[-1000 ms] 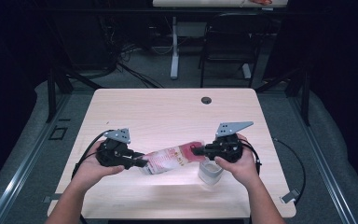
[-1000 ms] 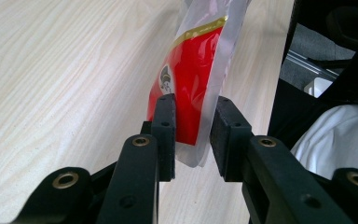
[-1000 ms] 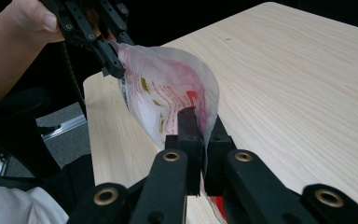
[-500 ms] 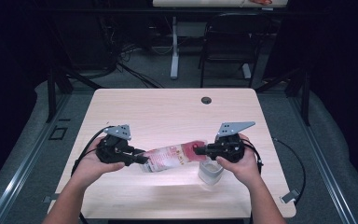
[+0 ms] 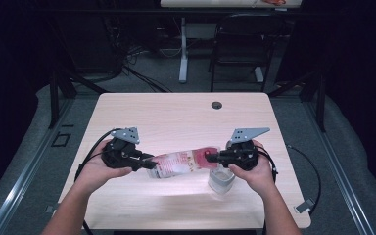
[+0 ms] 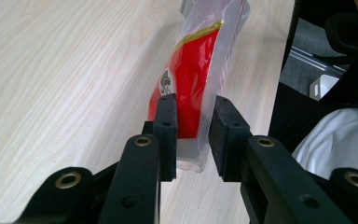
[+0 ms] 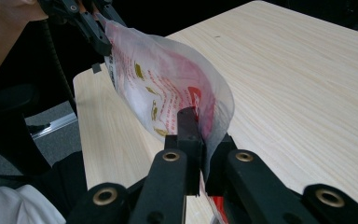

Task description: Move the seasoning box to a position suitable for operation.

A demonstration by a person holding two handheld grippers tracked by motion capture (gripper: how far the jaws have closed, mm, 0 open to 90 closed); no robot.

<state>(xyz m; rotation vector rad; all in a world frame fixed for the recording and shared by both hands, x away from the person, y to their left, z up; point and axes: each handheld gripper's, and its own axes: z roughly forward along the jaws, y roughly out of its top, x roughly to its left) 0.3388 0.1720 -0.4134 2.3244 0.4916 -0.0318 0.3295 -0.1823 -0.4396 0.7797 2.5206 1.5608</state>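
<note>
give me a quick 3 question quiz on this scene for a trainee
1. True or false: the red and white bag lies flat on the table.
2. Which gripper pinches the bag's edge tightly: A left, B right?
3. What stands on the table just below the right gripper in the high view?

Key: 1 false, it is held up between both grippers. 2 B. 3 a small clear cup.

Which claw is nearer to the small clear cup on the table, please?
Right. The right claw holds the pouch end directly above the cup; the left claw grips the pouch's far end.
</note>
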